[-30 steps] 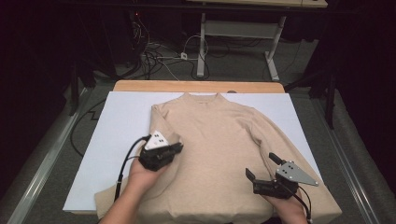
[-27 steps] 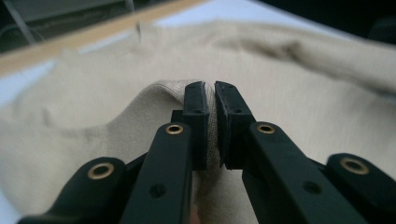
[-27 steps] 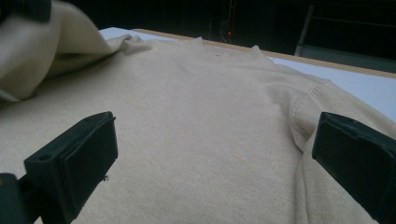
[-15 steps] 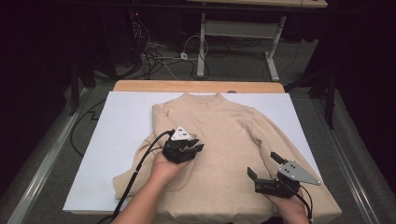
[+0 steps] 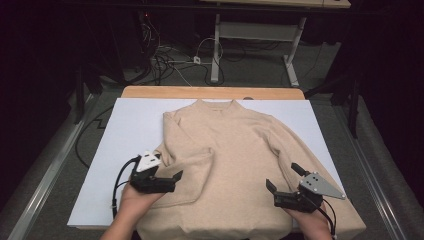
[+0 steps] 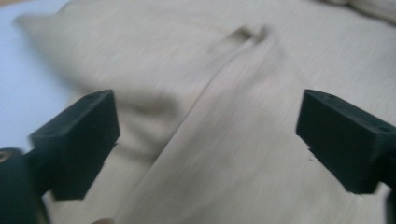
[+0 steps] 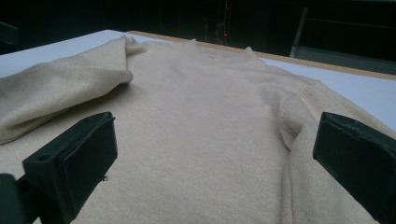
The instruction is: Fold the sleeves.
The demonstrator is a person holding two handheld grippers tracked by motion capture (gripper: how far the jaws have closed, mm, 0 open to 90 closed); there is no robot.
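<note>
The beige sweater (image 5: 235, 165) lies flat mid-tabletop, collar toward the far edge, hem at the near edge, left gripper (image 5: 167, 180) just opened empty, right gripper (image 5: 281, 181) spread wide too.

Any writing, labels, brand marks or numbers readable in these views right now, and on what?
None: no readable text in any view.
The beige sweater shows no tag, logo or print.
The white sheet under it is blank.
The grey plates on the left gripper and the right gripper bear no markings that can be made out.
</note>
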